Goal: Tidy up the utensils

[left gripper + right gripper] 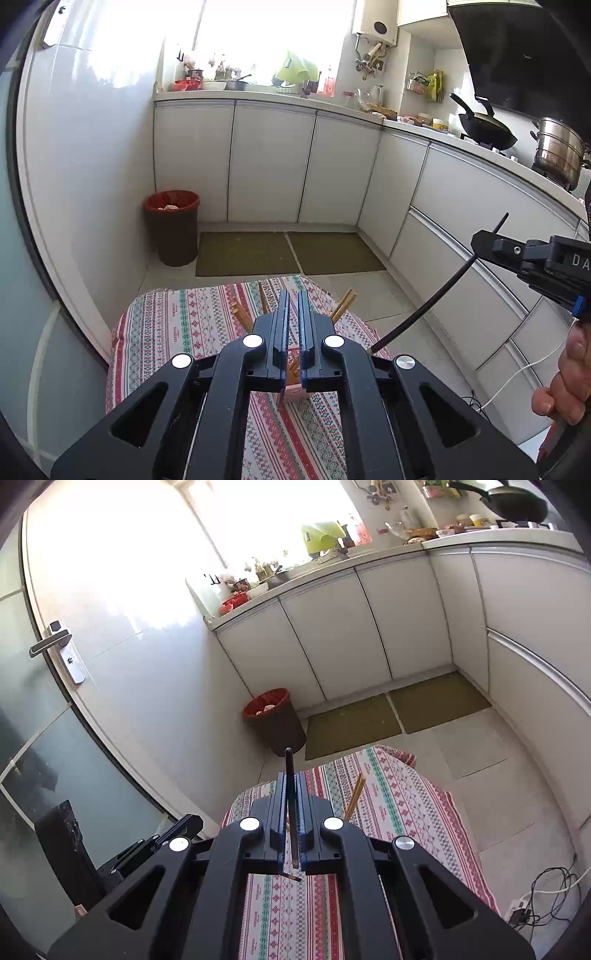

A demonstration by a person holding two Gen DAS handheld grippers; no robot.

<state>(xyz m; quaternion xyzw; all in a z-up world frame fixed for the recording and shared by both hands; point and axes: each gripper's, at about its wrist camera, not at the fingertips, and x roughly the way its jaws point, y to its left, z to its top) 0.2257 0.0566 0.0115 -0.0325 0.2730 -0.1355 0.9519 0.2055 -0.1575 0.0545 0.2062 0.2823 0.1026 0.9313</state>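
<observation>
On the far left of the left wrist view, a brown waste bin (173, 229) with a red liner stands on the floor against the white wall, next to two olive floor mats (288, 253) lying before the white base cabinets (269, 162). Nearer, a small table under a striped patterned cloth (177, 332) fills the lower middle. The left gripper (293, 306) hangs over it with its jaws drawn nearly together and nothing clamped between the pads. Below and behind its fingers a pink holder (295, 391) stands on the cloth, with light wooden chopsticks (343, 306) rising from it and fanning out on both sides of the fingers. To the right, the right gripper (484, 240) is clenched on a black chopstick (424, 306), which hangs from the jaws toward the table's right edge, its pale tip near the cloth; a short end sticks up above the jaws. The person's hand (565, 376) holds that gripper's handle at the right edge. On the far counter sit a black wok (487, 129) and a steel pot (557, 151).

In the right wrist view, the black chopstick (291, 805) runs lengthwise between the closed fingers of the right gripper (293, 775), one end poking out past the fingertips. Just right of them a wooden chopstick (354, 797) slants over the cloth (406, 805).
</observation>
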